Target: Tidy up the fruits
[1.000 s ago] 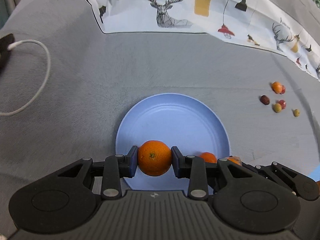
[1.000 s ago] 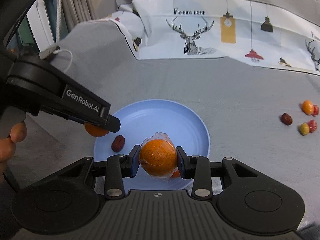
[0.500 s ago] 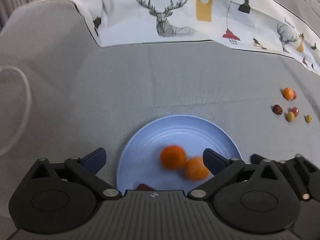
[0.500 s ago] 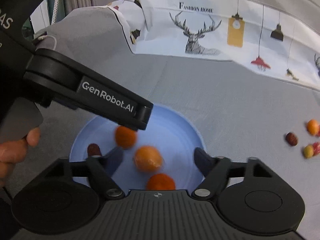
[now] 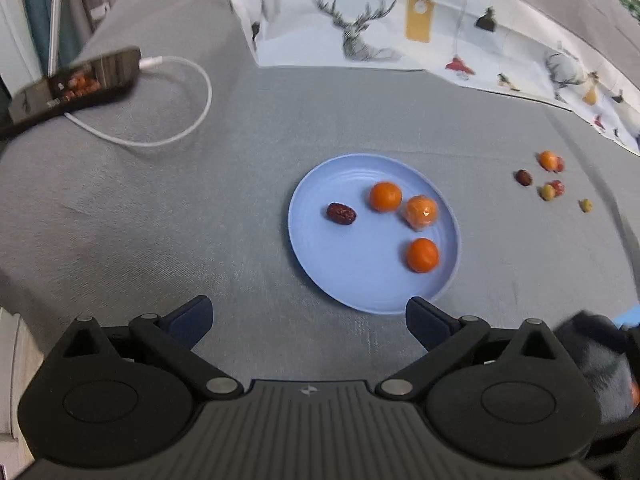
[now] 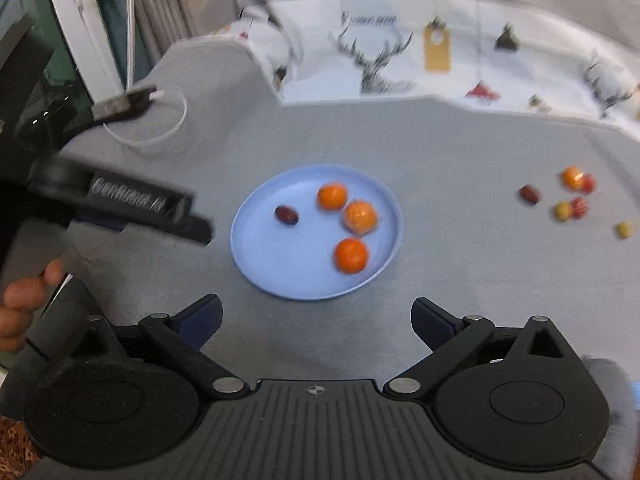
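Both oranges (image 5: 385, 196) now loose on the plate (image 5: 352, 280), each claw (image 5: 308, 316) emptied, spread and withdrawn.

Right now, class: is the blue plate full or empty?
Partly filled: the blue plate holds three oranges and one date, with bare surface left.

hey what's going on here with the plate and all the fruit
A person holding two grippers is sorting fruit onto a blue plate on a grey cloth. The plate holds three oranges, one in clear wrap, and a dark red date. The left gripper and the right gripper are both open and empty, short of the plate. A cluster of small fruits sits on the cloth to the right, not yet collected.
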Demonstrator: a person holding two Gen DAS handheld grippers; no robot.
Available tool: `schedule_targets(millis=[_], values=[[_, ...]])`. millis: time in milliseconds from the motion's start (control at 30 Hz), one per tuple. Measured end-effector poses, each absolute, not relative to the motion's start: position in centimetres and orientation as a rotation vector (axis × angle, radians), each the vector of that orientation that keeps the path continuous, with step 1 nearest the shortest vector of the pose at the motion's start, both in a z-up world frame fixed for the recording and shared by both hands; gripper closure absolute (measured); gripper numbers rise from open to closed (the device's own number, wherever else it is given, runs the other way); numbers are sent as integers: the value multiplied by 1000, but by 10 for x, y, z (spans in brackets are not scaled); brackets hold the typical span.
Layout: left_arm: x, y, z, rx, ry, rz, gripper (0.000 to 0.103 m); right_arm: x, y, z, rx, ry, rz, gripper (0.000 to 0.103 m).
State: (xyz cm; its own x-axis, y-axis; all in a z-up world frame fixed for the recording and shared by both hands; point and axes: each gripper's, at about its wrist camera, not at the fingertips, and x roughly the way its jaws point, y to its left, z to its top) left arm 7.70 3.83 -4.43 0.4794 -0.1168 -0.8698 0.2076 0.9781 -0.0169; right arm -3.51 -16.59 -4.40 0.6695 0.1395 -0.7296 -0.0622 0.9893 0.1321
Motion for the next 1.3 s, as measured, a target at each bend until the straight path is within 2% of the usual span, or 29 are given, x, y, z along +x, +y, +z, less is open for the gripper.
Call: schedule_targets(millis=[233,667,1300], values=[[35,26,-7,119,926,-220,0,-80,-166,-19,79,718,70,1],[-22,33,19,79,848,-206,0,-121,-159,6,50,616,76,1],[-38,38,30,81,803,-215,0,-133,-153,12,39,577,59,1]])
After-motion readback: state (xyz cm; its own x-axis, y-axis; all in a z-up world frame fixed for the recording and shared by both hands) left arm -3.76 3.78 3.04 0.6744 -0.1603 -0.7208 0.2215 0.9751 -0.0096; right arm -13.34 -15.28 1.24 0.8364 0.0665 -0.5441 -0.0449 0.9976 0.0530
